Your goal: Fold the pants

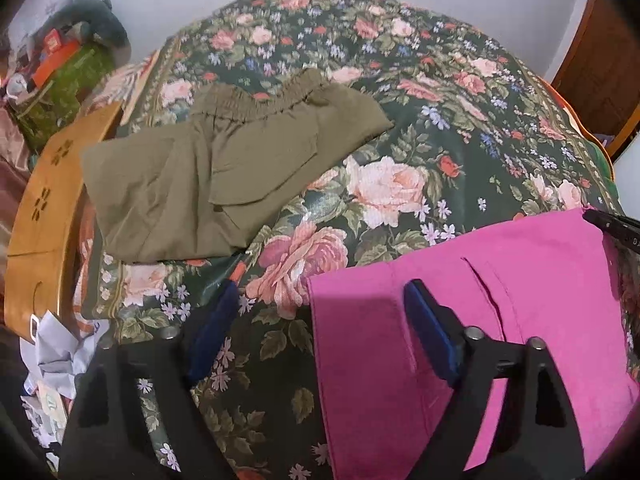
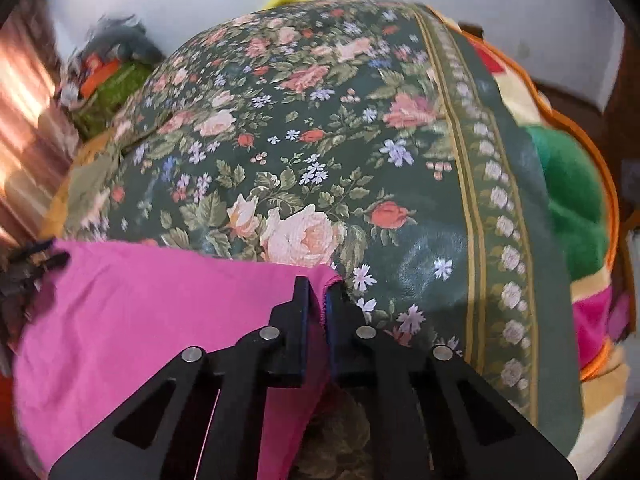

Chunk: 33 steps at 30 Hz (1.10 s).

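Observation:
Pink pants lie on the floral tablecloth at the near right. My left gripper is open, its right finger over the pants' left part, its left finger over bare cloth. My right gripper is shut on the pink pants at their right corner, holding the edge between its pads. The right gripper's tip shows at the right edge of the left wrist view. Olive green pants lie folded at the far left.
A wooden chair stands at the table's left edge, with crumpled paper below it. A green box with clutter is at the far left. A colourful blanket hangs at the table's right side.

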Available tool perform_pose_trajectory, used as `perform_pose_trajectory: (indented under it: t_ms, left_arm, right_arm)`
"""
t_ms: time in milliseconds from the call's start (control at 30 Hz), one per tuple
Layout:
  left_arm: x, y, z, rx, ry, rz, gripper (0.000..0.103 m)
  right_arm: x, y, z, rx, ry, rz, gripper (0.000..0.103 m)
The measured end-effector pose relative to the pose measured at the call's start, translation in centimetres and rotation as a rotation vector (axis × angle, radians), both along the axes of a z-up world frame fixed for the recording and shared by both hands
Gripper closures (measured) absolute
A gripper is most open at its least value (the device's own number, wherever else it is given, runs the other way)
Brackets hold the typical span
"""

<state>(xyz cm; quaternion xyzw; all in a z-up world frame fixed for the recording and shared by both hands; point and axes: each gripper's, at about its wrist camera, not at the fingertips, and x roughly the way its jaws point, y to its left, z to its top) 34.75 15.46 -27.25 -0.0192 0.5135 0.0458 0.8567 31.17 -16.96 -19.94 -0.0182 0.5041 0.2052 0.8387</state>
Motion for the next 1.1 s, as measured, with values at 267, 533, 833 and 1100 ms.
perform_pose_trajectory:
  t_ms: [267,533,833,1100]
  left_arm:
    - [-0.9,-1.4,-0.1,0.122,-0.028,-0.012,0.032]
    - [-1.1,-0.2,-0.1,0.052,-0.017,0.021,0.032]
    - [-2.0,-0.8,3.1,0.094,-0.027,-0.012,0.032]
    - [-1.9,-2.8,6.8,0.014,-0.088,-0.076,0.018]
  right_arm:
    - [-0.5,0.5,0.5,-0.118,-0.127,-0.013,0.102]
    - [-0.1,-0.1,0.6,-0.118,-0.116,-0.052,0.102]
    - [-1.4,0.9,5.5,-0.067,-0.171,-0.014,0.096]
    - [-3.6,7.0,8.1,0.053,-0.166,0.165,0.045]
